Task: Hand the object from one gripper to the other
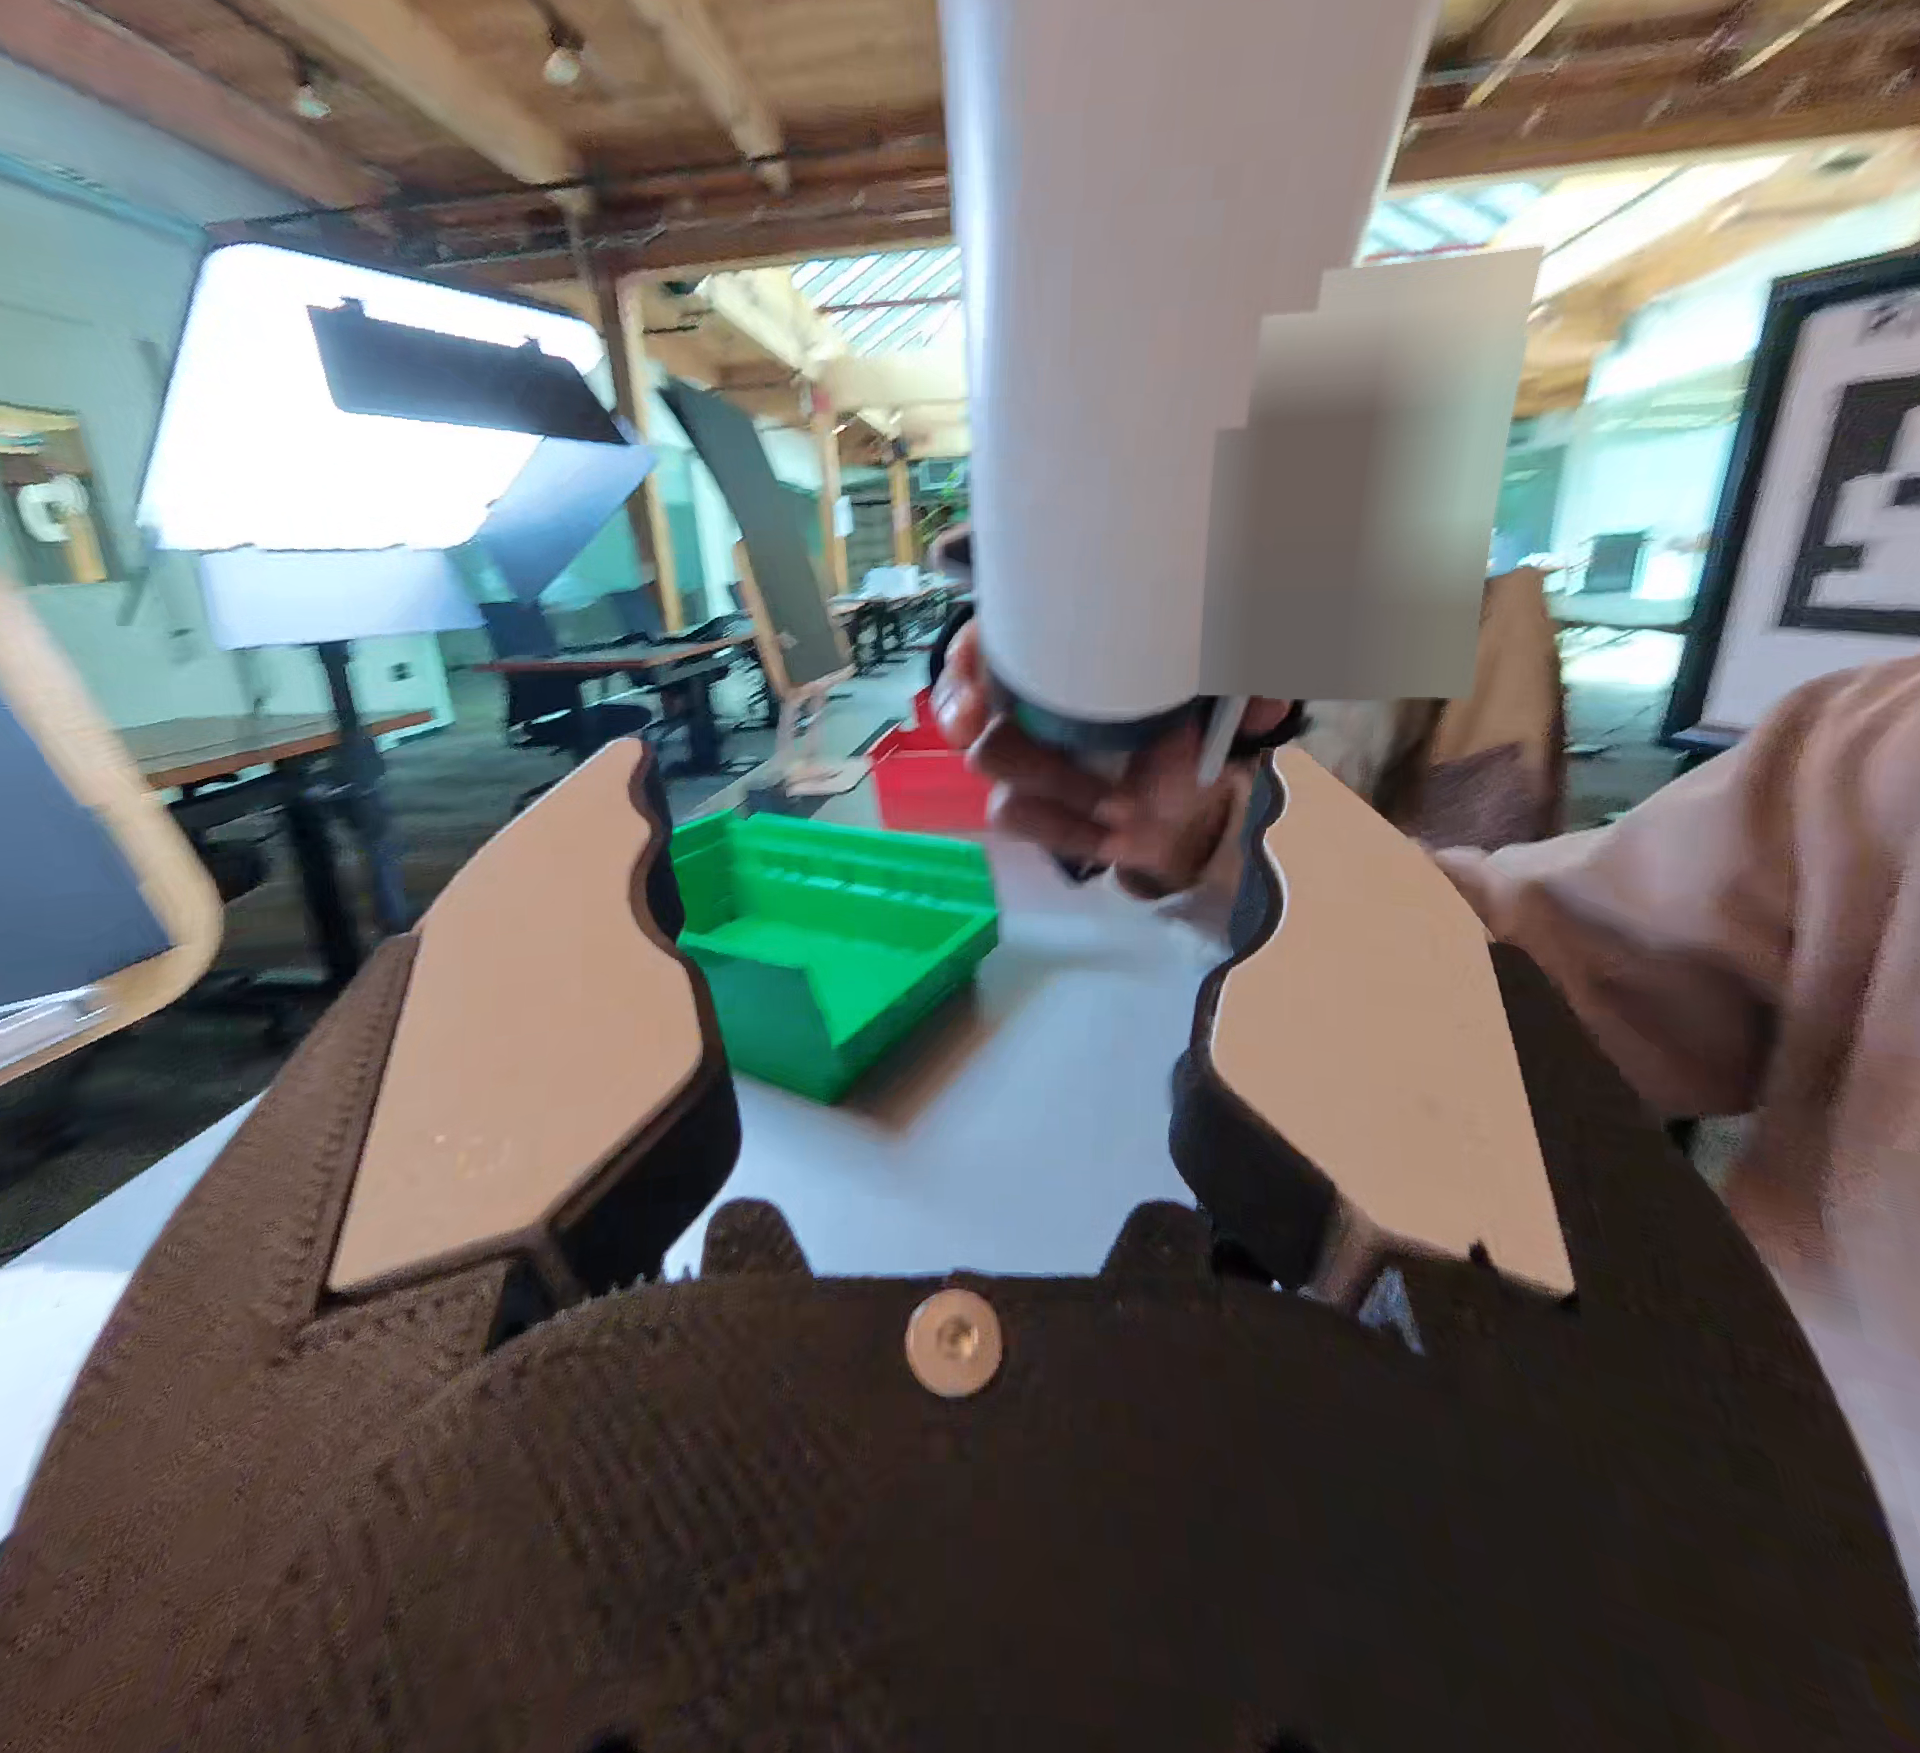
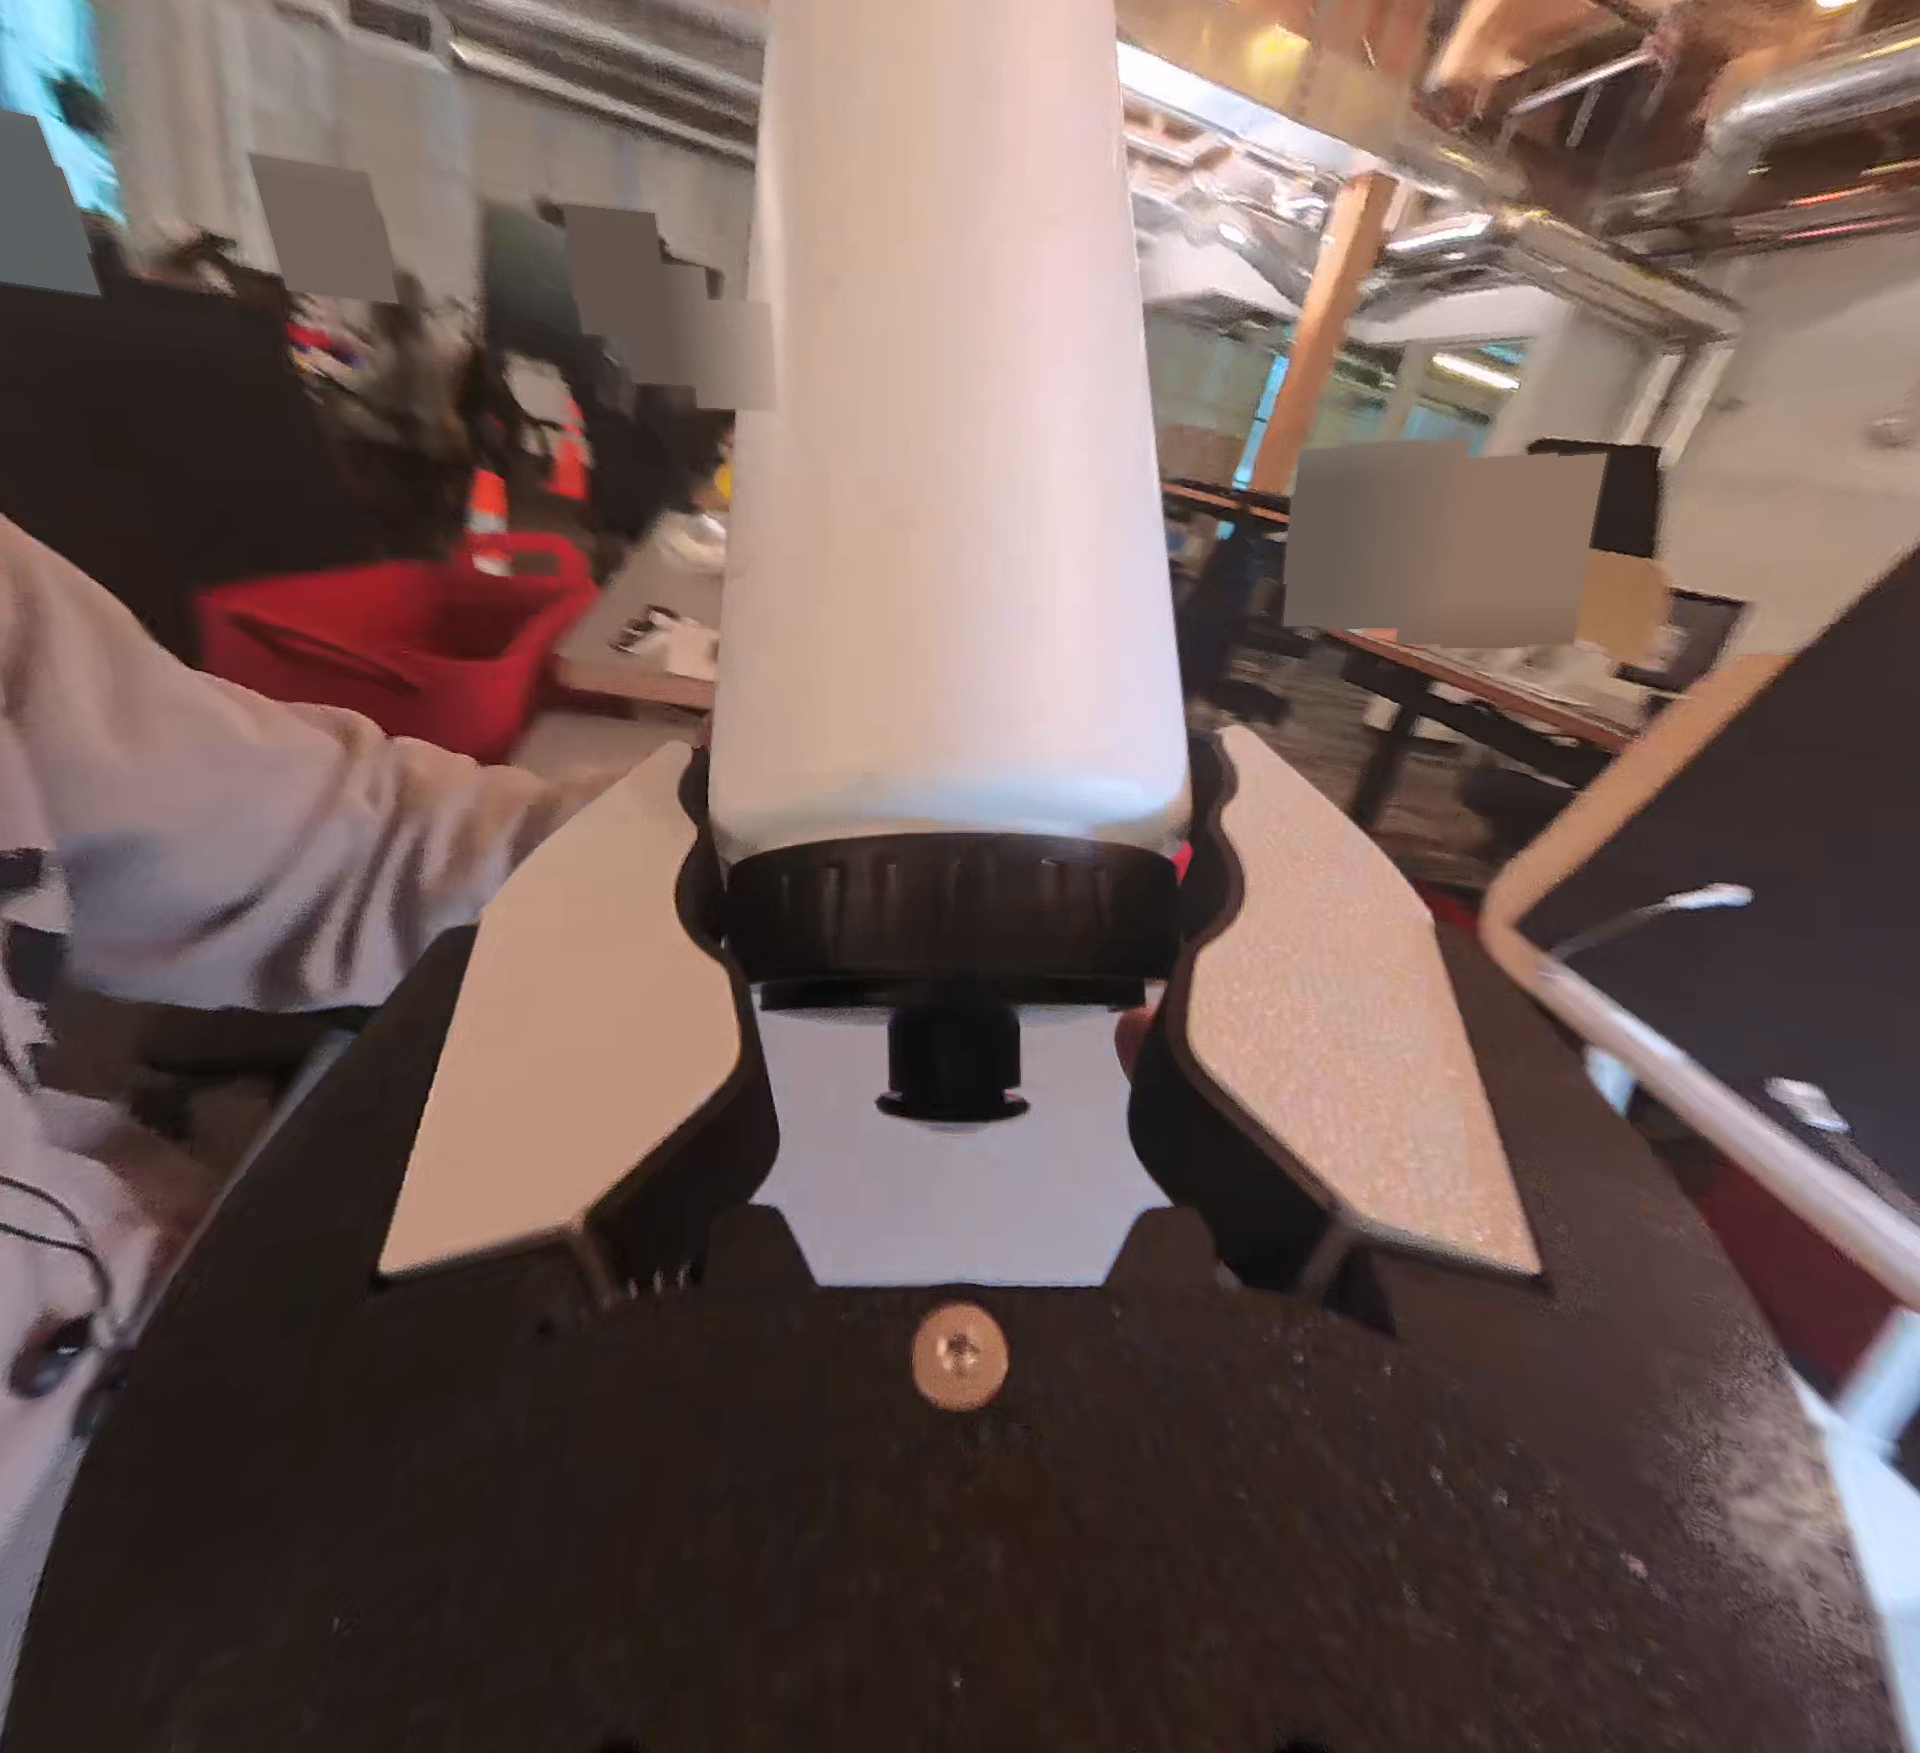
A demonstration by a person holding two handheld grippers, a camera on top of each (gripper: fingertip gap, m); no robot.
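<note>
Right wrist view: the right gripper (image 2: pixel 951 830) has its jaws clamped on a white bottle (image 2: pixel 945 373), pinching it at the ribbed black cap (image 2: pixel 951 914), where the wavy dark inner edges of the two fingers press in from either side. The finger faces are flat, pale and finely grained, set on a coarse dark printed body with a bright screw head at its centre. A short black spout (image 2: pixel 951 1064) sticks out of the cap toward the camera. The bottle's body is a smooth matte cylinder with a rounded far end, pointing up and away from the gripper. A pale fabric sleeve (image 2: pixel 239 810) reaches in from the left, with a glossy red bin (image 2: pixel 395 643) behind it.

In the left wrist view, the left gripper (image 1: pixel 956 789) stands wide apart and grips nothing; the same pale plates and scalloped dark edges frame a smooth grey table (image 1: pixel 956 1153). The bottle hangs above and just beyond the fingertips, cap downward, with a hand (image 1: pixel 1081 799) below the cap, blurred. On the table beyond the fingers sits a green plastic bin (image 1: pixel 831 955), ridged inside, with the red bin farther back.
</note>
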